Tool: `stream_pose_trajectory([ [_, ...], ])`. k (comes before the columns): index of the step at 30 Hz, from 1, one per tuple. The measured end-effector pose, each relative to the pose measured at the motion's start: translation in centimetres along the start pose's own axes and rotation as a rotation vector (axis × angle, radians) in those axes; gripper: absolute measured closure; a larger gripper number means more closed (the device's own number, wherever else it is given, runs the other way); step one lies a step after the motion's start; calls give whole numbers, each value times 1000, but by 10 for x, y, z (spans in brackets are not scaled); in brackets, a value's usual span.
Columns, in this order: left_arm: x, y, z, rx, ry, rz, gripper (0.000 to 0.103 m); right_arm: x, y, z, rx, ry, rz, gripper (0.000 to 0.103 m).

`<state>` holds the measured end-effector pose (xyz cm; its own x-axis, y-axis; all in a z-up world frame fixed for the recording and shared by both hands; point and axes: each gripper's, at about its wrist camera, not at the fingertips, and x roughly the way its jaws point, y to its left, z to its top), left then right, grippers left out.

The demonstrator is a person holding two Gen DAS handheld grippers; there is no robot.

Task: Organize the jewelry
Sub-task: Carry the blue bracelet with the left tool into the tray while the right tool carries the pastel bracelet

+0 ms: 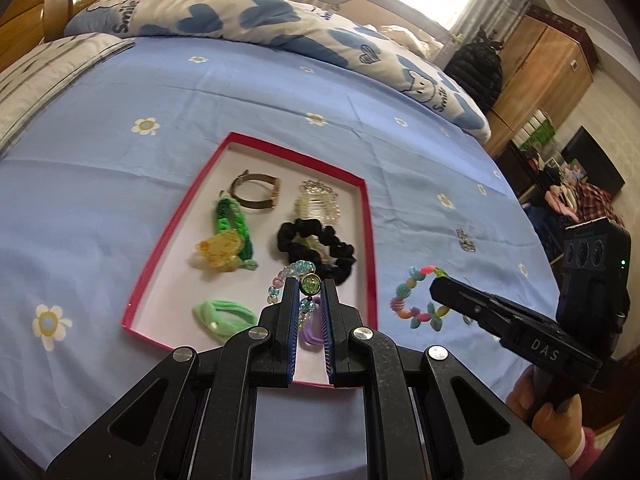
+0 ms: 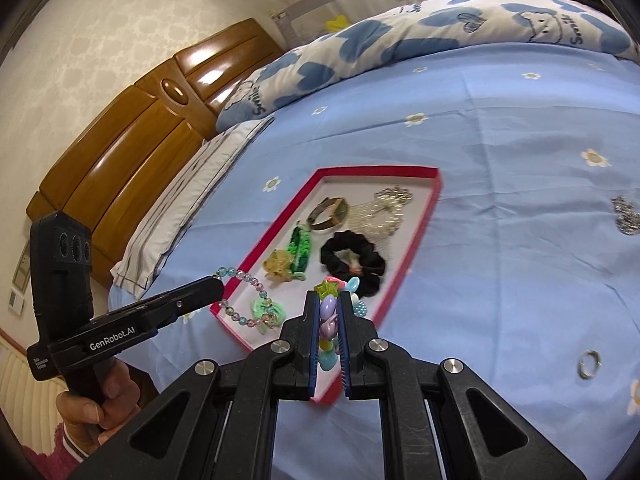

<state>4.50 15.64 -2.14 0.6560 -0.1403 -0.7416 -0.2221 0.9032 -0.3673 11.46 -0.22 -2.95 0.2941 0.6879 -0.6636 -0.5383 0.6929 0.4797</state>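
Note:
A red-rimmed tray (image 1: 370, 240) (image 2: 424, 224) lies on the blue bedsheet. It holds a watch (image 1: 254, 192), a green braided band (image 1: 234, 218), a yellow clip (image 1: 220, 252), a black scrunchie (image 1: 316, 246), a clear comb (image 1: 318, 200) and a green hair tie (image 1: 224, 316). My left gripper (image 1: 310, 286) is shut on a pastel bead bracelet (image 1: 298, 270) over the tray's near end; it also shows in the right wrist view (image 2: 240, 300). My right gripper (image 2: 330, 300) is shut on a colourful charm bracelet (image 2: 330, 312), seen right of the tray (image 1: 418, 300).
A silver brooch (image 1: 466, 240) (image 2: 626, 214) and a small ring (image 2: 590, 364) lie on the sheet right of the tray. A folded blue-and-white duvet (image 1: 240, 16) lies at the far side. A wooden headboard (image 2: 140, 140) stands at the left.

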Motion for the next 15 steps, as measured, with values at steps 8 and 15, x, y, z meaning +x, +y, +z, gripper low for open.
stream_pose_trajectory([
  [8, 14, 17, 8, -28, 13, 20, 94, 38, 16, 10, -22, 50, 45, 95],
  [15, 31, 39, 10, -60, 45, 56, 94, 72, 13, 10, -27, 101, 36, 95],
])
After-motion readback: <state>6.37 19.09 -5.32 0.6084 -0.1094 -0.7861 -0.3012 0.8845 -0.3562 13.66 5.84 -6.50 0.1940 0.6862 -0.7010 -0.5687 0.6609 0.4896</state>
